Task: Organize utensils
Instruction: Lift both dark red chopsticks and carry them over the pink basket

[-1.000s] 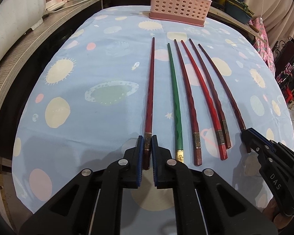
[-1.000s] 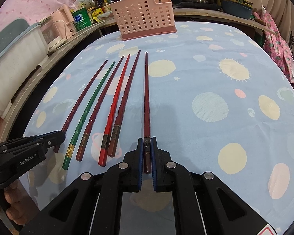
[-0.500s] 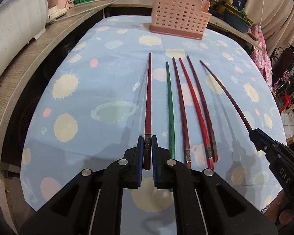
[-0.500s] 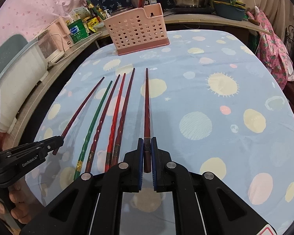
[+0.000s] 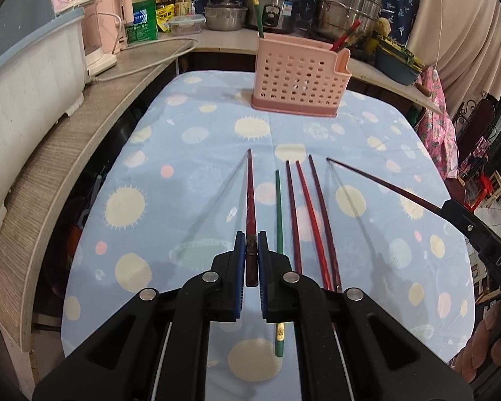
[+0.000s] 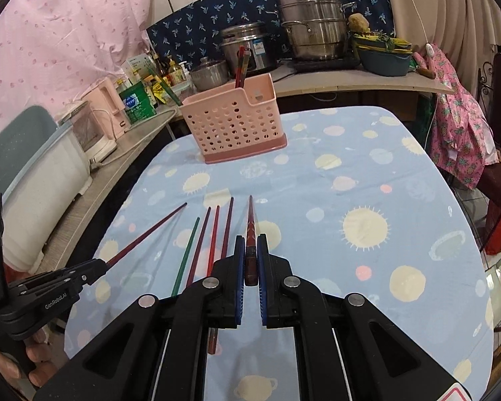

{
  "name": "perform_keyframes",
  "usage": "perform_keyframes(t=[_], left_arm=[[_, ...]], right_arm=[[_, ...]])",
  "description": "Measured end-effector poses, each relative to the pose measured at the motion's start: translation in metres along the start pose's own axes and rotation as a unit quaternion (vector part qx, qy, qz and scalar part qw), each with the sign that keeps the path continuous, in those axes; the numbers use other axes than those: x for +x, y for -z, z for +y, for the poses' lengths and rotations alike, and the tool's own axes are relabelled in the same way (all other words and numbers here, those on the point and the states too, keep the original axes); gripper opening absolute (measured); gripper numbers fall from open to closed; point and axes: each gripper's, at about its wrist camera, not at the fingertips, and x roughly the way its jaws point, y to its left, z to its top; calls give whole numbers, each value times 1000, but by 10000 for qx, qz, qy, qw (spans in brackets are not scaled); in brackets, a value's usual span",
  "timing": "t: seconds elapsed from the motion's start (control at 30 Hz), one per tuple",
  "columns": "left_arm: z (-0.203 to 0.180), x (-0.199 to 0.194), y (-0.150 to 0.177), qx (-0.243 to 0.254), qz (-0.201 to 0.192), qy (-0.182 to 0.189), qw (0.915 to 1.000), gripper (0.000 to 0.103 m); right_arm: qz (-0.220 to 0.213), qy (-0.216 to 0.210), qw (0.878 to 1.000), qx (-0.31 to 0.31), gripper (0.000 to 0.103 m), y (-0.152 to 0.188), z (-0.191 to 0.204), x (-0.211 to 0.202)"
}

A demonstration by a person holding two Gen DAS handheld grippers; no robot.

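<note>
My left gripper (image 5: 249, 257) is shut on a dark red chopstick (image 5: 250, 200) and holds it above the table, tip pointing at the pink holder (image 5: 299, 80). My right gripper (image 6: 249, 260) is shut on another dark red chopstick (image 6: 250, 220), also lifted; it shows in the left wrist view (image 5: 384, 185). A green chopstick (image 5: 278, 214) and three red ones (image 5: 312, 214) lie side by side on the blue tablecloth (image 5: 190, 200). The holder (image 6: 232, 123) stands at the far end with a few chopsticks in it.
A wooden counter (image 5: 66, 153) runs along the left with a white tub (image 5: 26, 77) and appliances. Pots (image 6: 312, 26) and a basin stand on the back shelf. Pink cloth (image 6: 457, 117) hangs at the right table edge.
Both grippers have risen, each lifting its chopstick off the cloth. The views now tilt up toward the holder and the back shelf.
</note>
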Motion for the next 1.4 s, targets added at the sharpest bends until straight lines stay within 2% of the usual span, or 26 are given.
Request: perform_keyframes(t=[0.3, 0.67, 1.0, 1.17, 1.4], left_arm=[[-1, -17, -40, -83, -394, 28, 9992, 7], [-5, -30, -95, -178, -708, 194, 9971, 7], [-20, -45, -162, -106, -1236, 226, 9920, 6], [-31, -57, -208, -83, -1602, 247, 9867, 6], [-47, -78, -272, -48, -2270, 297, 9734, 6]], right_arm=[[-450, -94, 9988, 138, 7, -41, -2, -18], [-696, -229, 9970, 258, 7, -79, -1, -25], [-1198, -362, 9918, 257, 7, -143, 7, -28], [-1507, -444, 9871, 303, 7, -185, 11, -26], [-1846, -665, 9793, 496, 7, -251, 14, -14]])
